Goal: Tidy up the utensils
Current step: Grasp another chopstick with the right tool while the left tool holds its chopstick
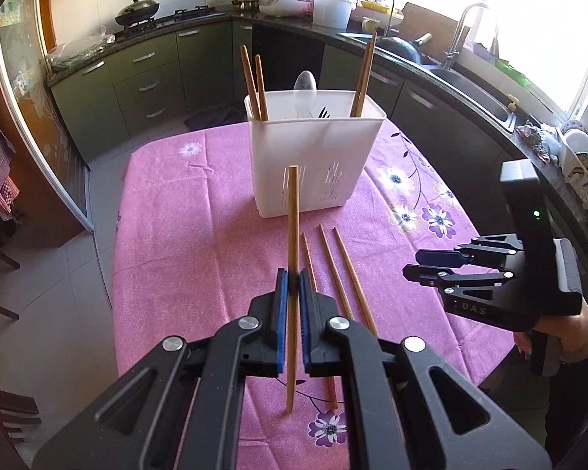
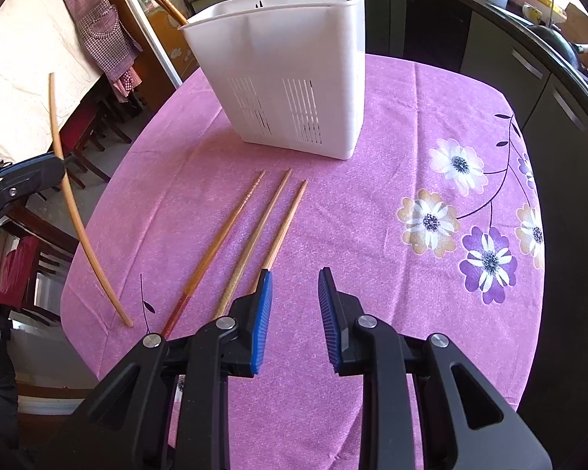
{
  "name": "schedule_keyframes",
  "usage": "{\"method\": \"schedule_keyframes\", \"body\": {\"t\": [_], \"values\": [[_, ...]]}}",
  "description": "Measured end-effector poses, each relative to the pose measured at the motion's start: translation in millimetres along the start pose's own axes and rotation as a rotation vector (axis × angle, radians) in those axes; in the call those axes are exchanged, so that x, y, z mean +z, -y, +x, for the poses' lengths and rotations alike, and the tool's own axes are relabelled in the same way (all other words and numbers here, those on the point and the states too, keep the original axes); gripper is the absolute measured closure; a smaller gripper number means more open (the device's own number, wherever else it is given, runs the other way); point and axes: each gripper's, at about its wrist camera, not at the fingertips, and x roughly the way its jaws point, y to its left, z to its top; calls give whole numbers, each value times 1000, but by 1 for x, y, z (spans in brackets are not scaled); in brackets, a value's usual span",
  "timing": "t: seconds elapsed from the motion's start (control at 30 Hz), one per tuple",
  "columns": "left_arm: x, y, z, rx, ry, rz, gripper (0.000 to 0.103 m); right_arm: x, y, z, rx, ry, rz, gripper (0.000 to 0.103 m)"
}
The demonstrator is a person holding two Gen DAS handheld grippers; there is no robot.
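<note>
My left gripper (image 1: 293,280) is shut on a wooden chopstick (image 1: 293,235), held upright above the pink tablecloth; the right wrist view shows the same chopstick (image 2: 74,211) at the left edge. Three chopsticks (image 2: 251,231) lie side by side on the cloth in front of the white utensil holder (image 2: 294,78). The holder (image 1: 313,156) has chopsticks and a clear spoon (image 1: 305,88) standing in it. My right gripper (image 2: 295,274) is open with nothing between its pads, hovering over the cloth just right of the lying chopsticks; it appears at the right edge (image 1: 415,262) of the left wrist view.
The table (image 1: 168,254) carries a pink flowered cloth and stands in a kitchen. Dark cabinets and a counter with a sink (image 1: 474,86) curve behind and to the right. Chairs (image 2: 23,266) stand on the left side of the table.
</note>
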Motion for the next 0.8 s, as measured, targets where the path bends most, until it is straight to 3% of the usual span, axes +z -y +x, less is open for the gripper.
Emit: {"method": "schedule_keyframes", "body": {"t": [0.23,0.8], "values": [[-20,4,-28,9,85,31,97,12,-6,21,-7,-68,0,78],[-30,6,-37,9,111,68,97,44,-17,96,-85,-258,43,78]]}}
